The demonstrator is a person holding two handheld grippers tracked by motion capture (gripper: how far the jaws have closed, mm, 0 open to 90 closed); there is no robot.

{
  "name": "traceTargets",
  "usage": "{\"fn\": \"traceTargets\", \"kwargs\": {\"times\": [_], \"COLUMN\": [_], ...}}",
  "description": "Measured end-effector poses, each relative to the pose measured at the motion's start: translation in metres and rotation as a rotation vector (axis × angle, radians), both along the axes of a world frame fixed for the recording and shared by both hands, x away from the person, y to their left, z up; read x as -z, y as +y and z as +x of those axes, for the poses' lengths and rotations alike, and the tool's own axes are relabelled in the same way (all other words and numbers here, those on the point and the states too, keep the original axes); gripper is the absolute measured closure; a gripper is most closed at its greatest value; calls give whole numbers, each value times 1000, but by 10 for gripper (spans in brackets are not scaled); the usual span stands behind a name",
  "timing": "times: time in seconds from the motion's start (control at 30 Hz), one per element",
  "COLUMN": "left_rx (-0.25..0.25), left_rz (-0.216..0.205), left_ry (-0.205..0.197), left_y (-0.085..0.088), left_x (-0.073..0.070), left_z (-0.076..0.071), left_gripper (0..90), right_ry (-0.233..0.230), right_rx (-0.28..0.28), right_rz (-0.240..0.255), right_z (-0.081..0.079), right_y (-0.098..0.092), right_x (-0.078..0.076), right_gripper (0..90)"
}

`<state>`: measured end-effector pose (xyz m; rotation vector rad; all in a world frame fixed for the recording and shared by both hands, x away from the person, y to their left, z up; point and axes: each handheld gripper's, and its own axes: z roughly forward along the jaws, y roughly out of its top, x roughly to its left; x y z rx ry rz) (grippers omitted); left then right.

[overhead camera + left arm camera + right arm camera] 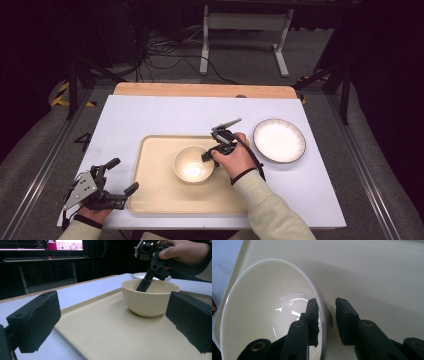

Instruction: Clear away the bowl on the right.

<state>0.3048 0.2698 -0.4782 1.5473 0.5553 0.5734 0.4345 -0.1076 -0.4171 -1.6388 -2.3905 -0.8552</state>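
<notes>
A cream bowl [194, 165] [150, 300] [262, 315] stands upright in the middle of a beige tray [155, 195] [112, 340] [387, 277]. My right gripper [210, 155] [326, 300] straddles the bowl's right rim, one jaw inside the bowl and one outside. In the right gripper view a gap shows between the outer jaw and the bowl's wall, so the jaws are open and not pressing. My left gripper [125, 175] [113, 320] rests open at the table's front left, just off the tray's left edge, with nothing between its jaws.
A white plate [279, 140] [140, 275] with a dark rim lies on the white table top [150, 115], right of the tray. A wooden strip [200, 90] runs along the table's far edge. Beyond it are a white stand and cables on the floor.
</notes>
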Motion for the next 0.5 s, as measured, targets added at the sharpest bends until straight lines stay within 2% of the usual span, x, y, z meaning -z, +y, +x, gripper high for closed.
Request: {"fn": "traceTargets", "kwargs": {"times": [0.3, 0.5], "left_rx": [1, 1], "left_rz": [2, -1], "left_ry": [-1, 1], "left_y": [0, 0], "left_x": [0, 0], "left_z": [0, 0], "left_gripper": [5, 5], "right_ry": [-106, -187], "right_rx": [3, -36], "right_rz": [15, 24], "right_z": [-8, -16], "right_y": [-7, -15], "right_x": [-15, -25], "right_gripper": [661, 613]}}
